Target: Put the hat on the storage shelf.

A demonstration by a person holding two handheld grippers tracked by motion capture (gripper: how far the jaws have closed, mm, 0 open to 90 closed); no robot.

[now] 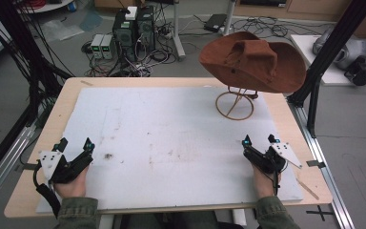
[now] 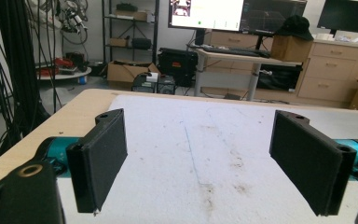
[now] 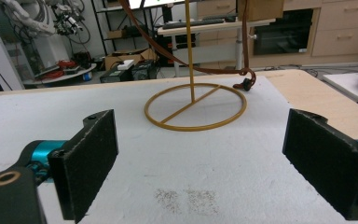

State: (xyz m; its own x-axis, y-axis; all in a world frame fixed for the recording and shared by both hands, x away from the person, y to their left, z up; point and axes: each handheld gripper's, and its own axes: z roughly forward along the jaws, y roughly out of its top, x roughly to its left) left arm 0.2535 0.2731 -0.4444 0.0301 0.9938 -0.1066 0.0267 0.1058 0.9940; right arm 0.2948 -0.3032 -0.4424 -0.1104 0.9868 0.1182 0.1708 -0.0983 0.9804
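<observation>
Hat point(image 1: 252, 59) sits on its stand point(image 1: 234, 106); left tongs point(image 1: 74, 144) and right tongs point(image 1: 258, 140) gape wide, holding nothing.

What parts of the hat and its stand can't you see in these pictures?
- High view: the brown hat covers the top of the gold wire stand, so how it sits on it is hidden.
- Right gripper view: the stand's pole runs off the top edge; the hat's cord shows, its upper end cut off.

Both hands hold the left gripper point(image 1: 75, 146) and right gripper point(image 1: 258, 140), fingers apart.
</observation>
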